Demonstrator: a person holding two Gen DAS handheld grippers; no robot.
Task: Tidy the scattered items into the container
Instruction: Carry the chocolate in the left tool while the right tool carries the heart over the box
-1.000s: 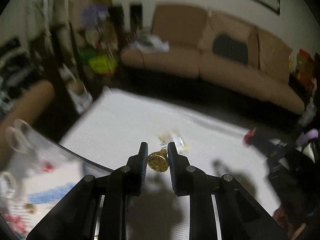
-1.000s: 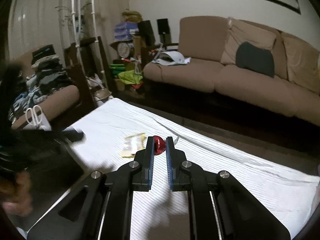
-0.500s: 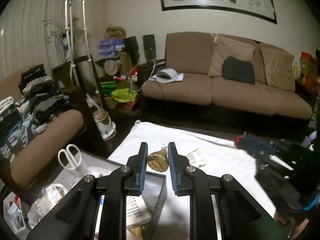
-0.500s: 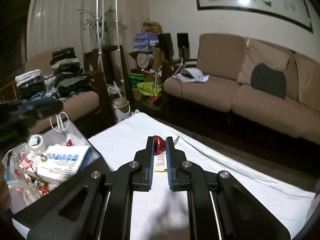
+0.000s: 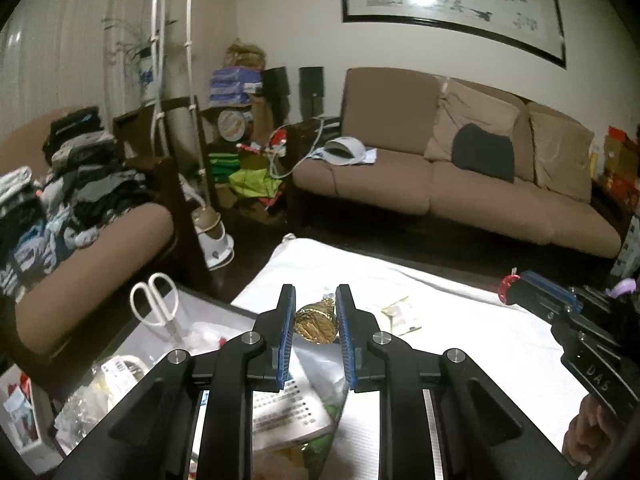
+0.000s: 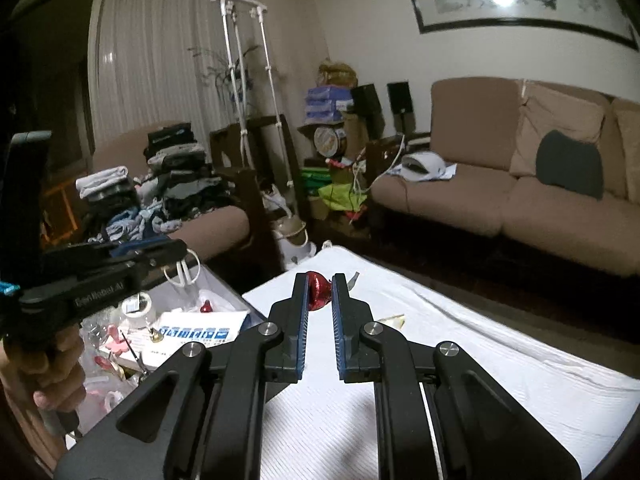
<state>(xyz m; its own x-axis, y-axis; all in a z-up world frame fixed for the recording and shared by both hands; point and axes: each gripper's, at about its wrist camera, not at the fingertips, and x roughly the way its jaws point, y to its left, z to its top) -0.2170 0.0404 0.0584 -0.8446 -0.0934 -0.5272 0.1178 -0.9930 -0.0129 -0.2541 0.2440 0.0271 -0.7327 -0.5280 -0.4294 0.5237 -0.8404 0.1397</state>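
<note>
My left gripper (image 5: 316, 312) is shut on a gold foil-wrapped candy (image 5: 315, 323) and holds it over the near corner of the clear container (image 5: 208, 312). My right gripper (image 6: 319, 294) is shut on a red foil-wrapped candy (image 6: 318, 293) above the white cloth (image 6: 460, 360), to the right of the container (image 6: 224, 300). The container holds white scissors (image 5: 158, 308), a printed booklet (image 6: 196, 334) and several small items. A small paper sachet (image 5: 400, 314) lies on the cloth (image 5: 480, 340). The right gripper also shows at the right of the left wrist view (image 5: 510, 284).
The table stands in a living room. A brown sofa (image 5: 460, 184) runs along the far side. An armchair piled with clothes (image 5: 72, 208) is at the left, beside a dark wooden stand (image 5: 180, 184) and a white garment steamer (image 5: 212, 236).
Both grippers have swung left towards the container, each with its candy still held. The container has come into view under the left gripper.
</note>
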